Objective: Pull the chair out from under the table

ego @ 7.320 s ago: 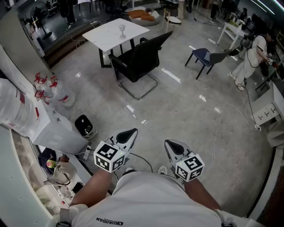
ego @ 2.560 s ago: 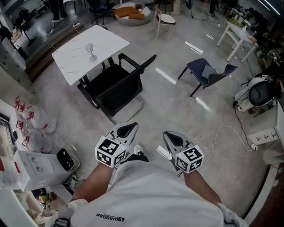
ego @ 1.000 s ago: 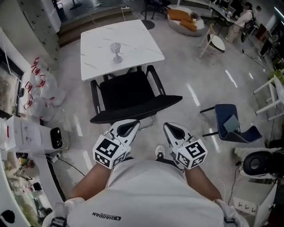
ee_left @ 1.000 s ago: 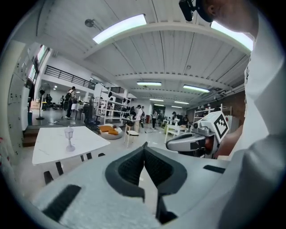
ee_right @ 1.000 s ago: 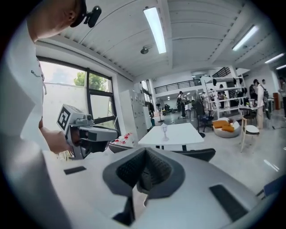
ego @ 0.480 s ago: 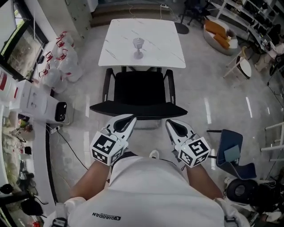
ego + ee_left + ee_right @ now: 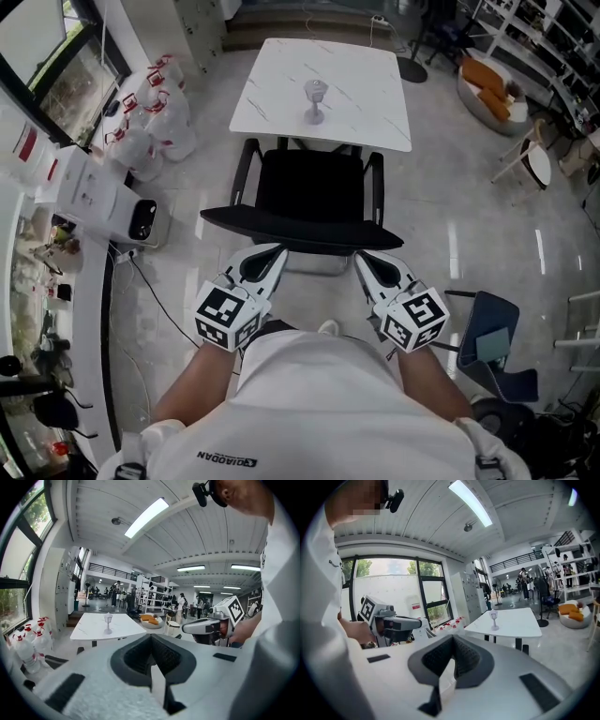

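A black office chair [image 7: 311, 192] stands with its seat pushed up to a white marble-look table [image 7: 352, 66], and its backrest top [image 7: 300, 228] faces me. A stemmed glass [image 7: 315, 99] stands on the table. My left gripper [image 7: 277, 250] is shut and empty, its tip just short of the backrest's left part. My right gripper [image 7: 362, 256] is also shut and empty, close to the backrest's right part. In the left gripper view the shut left gripper [image 7: 151, 641] points toward the table [image 7: 93, 626]. In the right gripper view the shut right gripper [image 7: 452, 644] does the same.
Bagged water bottles [image 7: 150, 122] sit on the floor left of the table. A white box [image 7: 92, 192] and a black device [image 7: 142, 220] stand left of the chair, with a cable on the floor. A blue chair [image 7: 494, 345] is at the right.
I have come round behind the chair, which now sits square in front of me with the table beyond it. Both grippers stay shut and now nearly reach the backrest.
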The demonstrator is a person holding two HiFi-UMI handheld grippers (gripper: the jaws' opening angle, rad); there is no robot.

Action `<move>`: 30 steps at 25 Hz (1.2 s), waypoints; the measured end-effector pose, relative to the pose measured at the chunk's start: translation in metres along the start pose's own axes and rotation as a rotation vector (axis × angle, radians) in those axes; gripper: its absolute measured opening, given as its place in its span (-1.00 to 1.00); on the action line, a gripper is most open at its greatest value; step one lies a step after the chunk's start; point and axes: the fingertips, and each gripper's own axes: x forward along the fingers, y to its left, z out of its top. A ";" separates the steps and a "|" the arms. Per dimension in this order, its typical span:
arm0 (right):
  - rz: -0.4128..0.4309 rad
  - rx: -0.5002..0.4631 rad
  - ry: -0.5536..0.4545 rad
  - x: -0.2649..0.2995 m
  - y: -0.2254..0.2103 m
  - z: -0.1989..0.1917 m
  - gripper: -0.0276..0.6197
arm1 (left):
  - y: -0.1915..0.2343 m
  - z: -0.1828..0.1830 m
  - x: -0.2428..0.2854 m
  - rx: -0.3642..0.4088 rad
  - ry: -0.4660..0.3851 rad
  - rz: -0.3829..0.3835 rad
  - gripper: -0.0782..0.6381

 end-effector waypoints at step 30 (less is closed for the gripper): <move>-0.158 -0.008 -0.042 0.039 0.058 0.027 -0.90 | 0.058 0.013 -0.048 0.070 0.012 -0.132 -0.76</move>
